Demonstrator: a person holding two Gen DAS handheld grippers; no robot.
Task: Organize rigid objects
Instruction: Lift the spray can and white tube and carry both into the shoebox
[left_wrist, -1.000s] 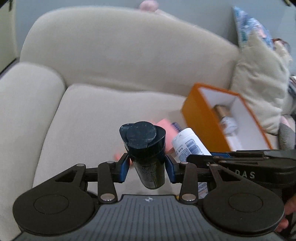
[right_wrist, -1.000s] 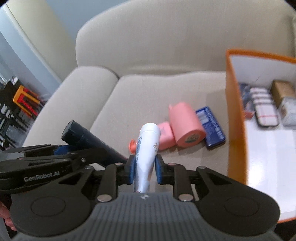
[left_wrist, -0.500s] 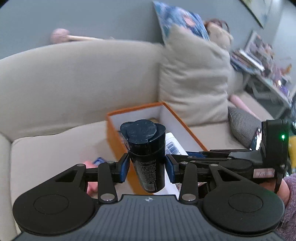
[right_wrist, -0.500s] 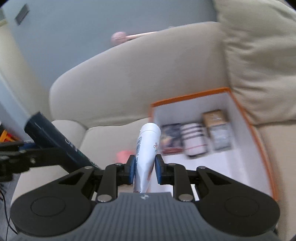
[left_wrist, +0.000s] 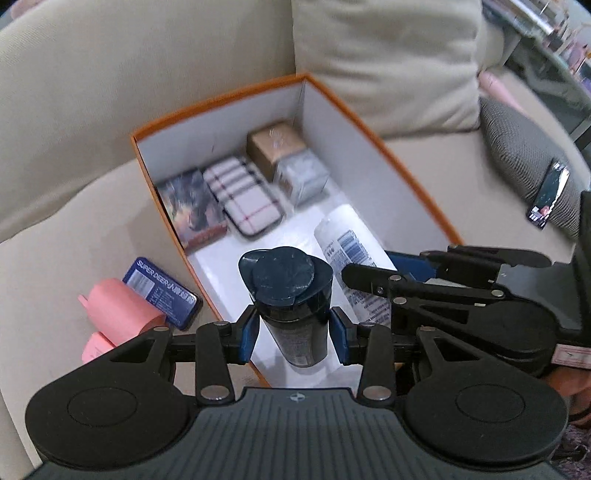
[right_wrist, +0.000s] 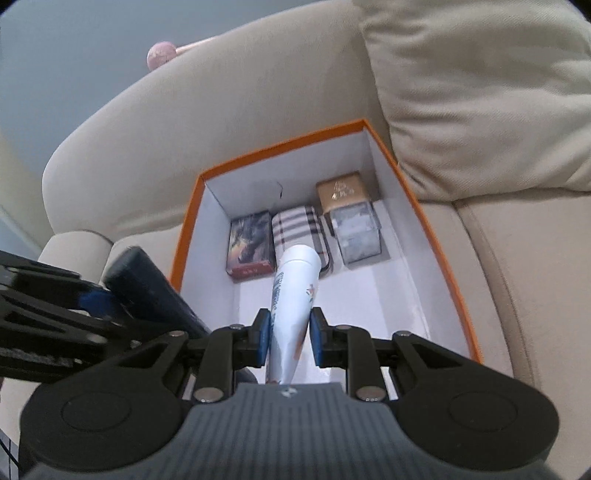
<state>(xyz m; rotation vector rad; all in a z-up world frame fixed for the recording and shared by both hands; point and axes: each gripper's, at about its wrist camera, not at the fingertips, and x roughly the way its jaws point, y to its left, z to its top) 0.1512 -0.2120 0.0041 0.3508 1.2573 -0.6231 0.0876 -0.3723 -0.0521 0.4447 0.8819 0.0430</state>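
Left wrist view: my left claw (left_wrist: 293, 328) grips a dark bottle (left_wrist: 291, 295) over the orange box's (left_wrist: 406, 173) near rim; my right claw (right_wrist: 286, 336) clamps a white tube (right_wrist: 295, 291) above the box's bare front floor.

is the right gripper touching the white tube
Touching. The right wrist view shows the right gripper with both blue fingers pressed against the white tube.
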